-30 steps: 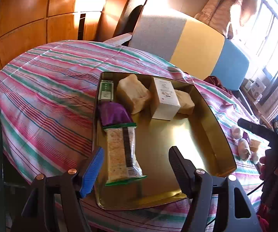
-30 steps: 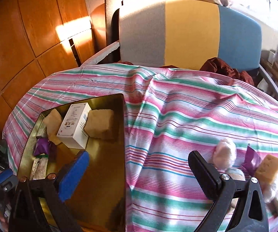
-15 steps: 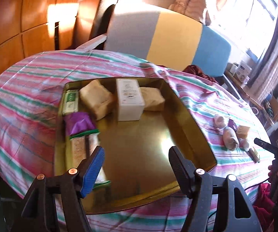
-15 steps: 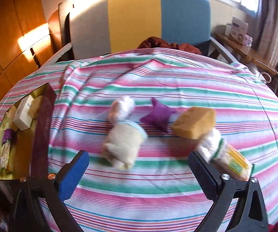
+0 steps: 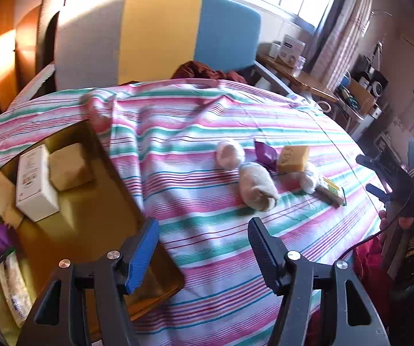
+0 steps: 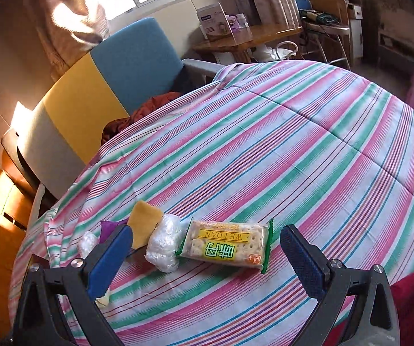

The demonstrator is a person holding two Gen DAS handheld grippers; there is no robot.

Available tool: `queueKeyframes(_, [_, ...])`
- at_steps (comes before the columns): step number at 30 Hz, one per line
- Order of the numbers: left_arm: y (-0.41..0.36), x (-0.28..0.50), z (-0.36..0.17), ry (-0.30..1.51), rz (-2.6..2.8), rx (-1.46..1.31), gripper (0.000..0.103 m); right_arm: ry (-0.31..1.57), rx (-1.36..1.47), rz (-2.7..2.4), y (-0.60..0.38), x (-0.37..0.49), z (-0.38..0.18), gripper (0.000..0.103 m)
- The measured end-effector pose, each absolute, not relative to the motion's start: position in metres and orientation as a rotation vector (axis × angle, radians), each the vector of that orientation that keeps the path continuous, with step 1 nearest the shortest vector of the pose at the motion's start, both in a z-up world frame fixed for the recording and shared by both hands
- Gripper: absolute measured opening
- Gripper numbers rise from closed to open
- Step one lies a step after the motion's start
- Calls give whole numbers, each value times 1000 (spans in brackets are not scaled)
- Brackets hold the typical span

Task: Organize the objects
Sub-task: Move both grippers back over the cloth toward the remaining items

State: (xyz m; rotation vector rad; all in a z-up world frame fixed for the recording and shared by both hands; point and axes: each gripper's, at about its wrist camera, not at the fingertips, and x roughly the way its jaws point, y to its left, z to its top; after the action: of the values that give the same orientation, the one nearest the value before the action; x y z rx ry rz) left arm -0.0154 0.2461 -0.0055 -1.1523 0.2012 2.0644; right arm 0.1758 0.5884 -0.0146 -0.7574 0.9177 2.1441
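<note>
The WEIDAN cracker packet (image 6: 226, 246) lies on the striped cloth (image 6: 279, 150) between the spread fingers of the right gripper (image 6: 205, 256), which holds nothing. A plastic-wrapped bundle (image 6: 163, 243) touches its left end, beside a yellow sponge (image 6: 143, 222). The left gripper (image 5: 202, 249) gapes empty too, with the gold tray (image 5: 112, 201) to its left holding a white box (image 5: 35, 184).

**What the frames are keeping from view**

The right gripper's blue finger (image 6: 110, 262) is covering part of the purple wrapper (image 6: 108, 228) and yellow sponge (image 6: 144, 225). The gold tray (image 5: 97, 222) is running off the left edge, its cracker packet (image 5: 15, 285) blurring out.
</note>
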Motion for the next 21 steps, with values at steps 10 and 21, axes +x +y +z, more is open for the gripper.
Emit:
queueKeyframes(10, [330,-17,-29,291,1932,-1201,65,1050,-755,2151,593,179,-21,103])
queueKeyframes(21, [393,-37,-66,397,1902,-1263,70,1052,-782,2195,589,174,-21,103])
